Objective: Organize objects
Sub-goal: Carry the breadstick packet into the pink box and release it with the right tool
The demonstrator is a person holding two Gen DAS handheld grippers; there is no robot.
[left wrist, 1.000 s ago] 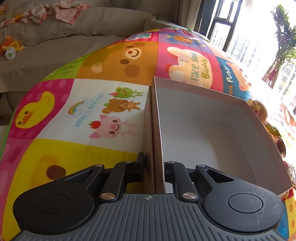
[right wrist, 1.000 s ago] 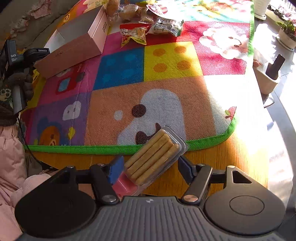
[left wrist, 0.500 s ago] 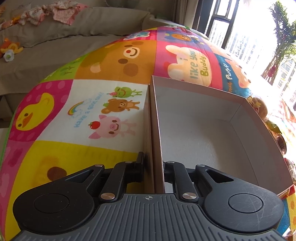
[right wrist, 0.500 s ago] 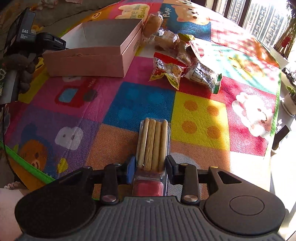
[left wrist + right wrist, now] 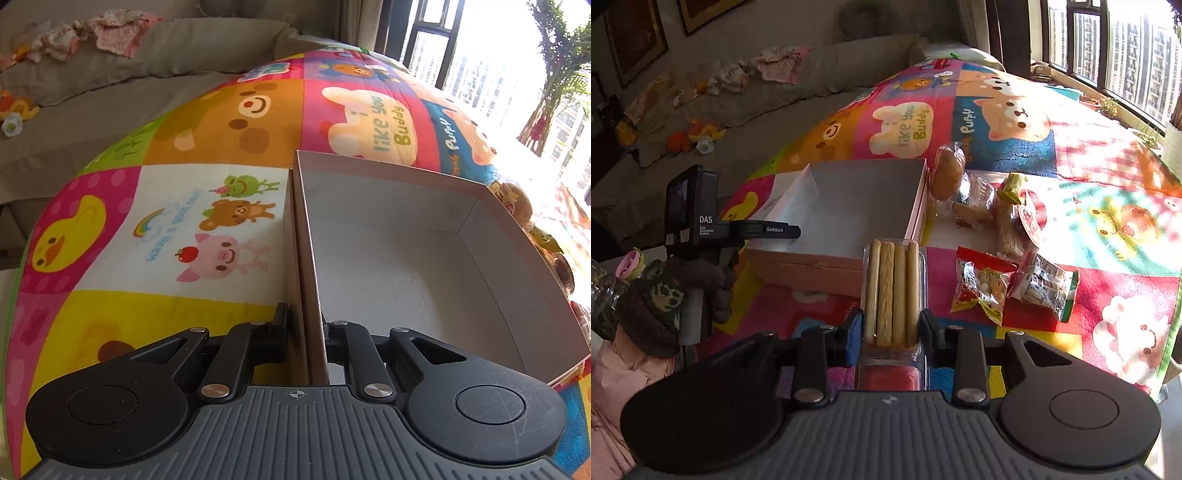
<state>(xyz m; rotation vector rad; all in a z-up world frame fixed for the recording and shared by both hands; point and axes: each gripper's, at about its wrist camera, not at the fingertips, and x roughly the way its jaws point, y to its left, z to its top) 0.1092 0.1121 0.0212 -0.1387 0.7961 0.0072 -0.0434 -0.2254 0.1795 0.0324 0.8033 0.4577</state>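
Fingers: right gripper (image 5: 890,326) closing on ridged biscuit-stick pack (image 5: 892,295); left gripper (image 5: 306,326) pinching cardboard box (image 5: 406,266) wall.

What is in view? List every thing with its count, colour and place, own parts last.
box: one, pink outside, white inside, empty, on mat.
breadstick pack: one, tan sticks, red dip, between right gripper's pads.
snack packets: several, mixed colours, on mat right of box.
mat: one, multicoloured cartoon squares.
sofa: one, grey-brown, beyond mat, clothes and toys on it.
windows: along the right.
left gripper: black, shut on box's near wall.
right gripper: black, jaws closing on the pack.
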